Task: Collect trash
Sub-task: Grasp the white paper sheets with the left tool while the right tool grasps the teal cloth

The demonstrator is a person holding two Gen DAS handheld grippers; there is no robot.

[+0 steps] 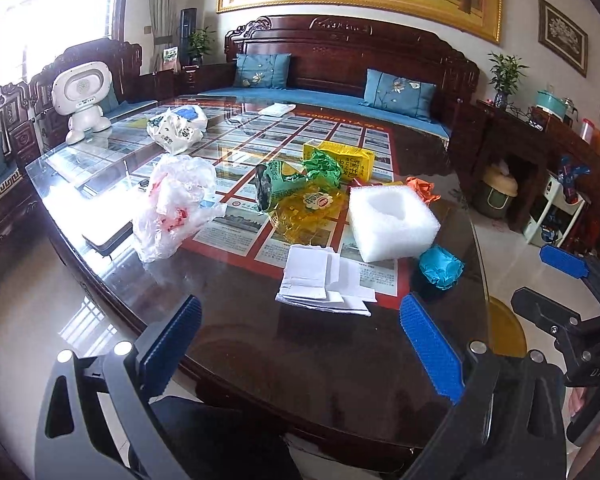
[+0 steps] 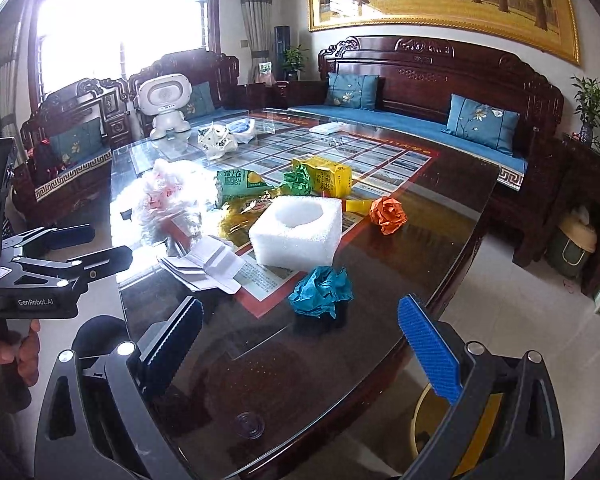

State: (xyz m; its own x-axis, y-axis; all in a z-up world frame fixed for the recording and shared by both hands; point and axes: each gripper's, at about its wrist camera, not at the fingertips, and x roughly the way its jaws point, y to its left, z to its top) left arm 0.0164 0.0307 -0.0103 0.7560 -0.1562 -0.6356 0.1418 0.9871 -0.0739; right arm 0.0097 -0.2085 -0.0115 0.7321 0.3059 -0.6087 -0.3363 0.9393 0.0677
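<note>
Trash lies across the glass table [image 1: 260, 360]: a crumpled teal paper ball [image 1: 440, 266] [image 2: 320, 290], a white foam block [image 1: 392, 220] [image 2: 296, 232], folded white paper [image 1: 324, 280] [image 2: 208, 264], an orange paper ball [image 1: 422, 190] [image 2: 388, 214], a clear plastic bag [image 1: 176, 204] [image 2: 172, 196], a green wrapper [image 1: 276, 184] [image 2: 236, 182] and a yellow carton [image 1: 340, 160] [image 2: 328, 176]. My left gripper [image 1: 304, 344] [image 2: 88, 246] hangs open over the near edge, short of the white paper. My right gripper [image 2: 300, 344] [image 1: 552, 280] is open just before the teal ball. Both hold nothing.
A yellow bucket [image 1: 504, 328] [image 2: 418, 408] stands on the floor by the table's near right corner. A white robot toy [image 1: 84, 96] and a white printed bag [image 1: 176, 126] sit at the far left. A wooden sofa [image 1: 340, 60] runs behind the table, with a side cabinet [image 1: 512, 152] at right.
</note>
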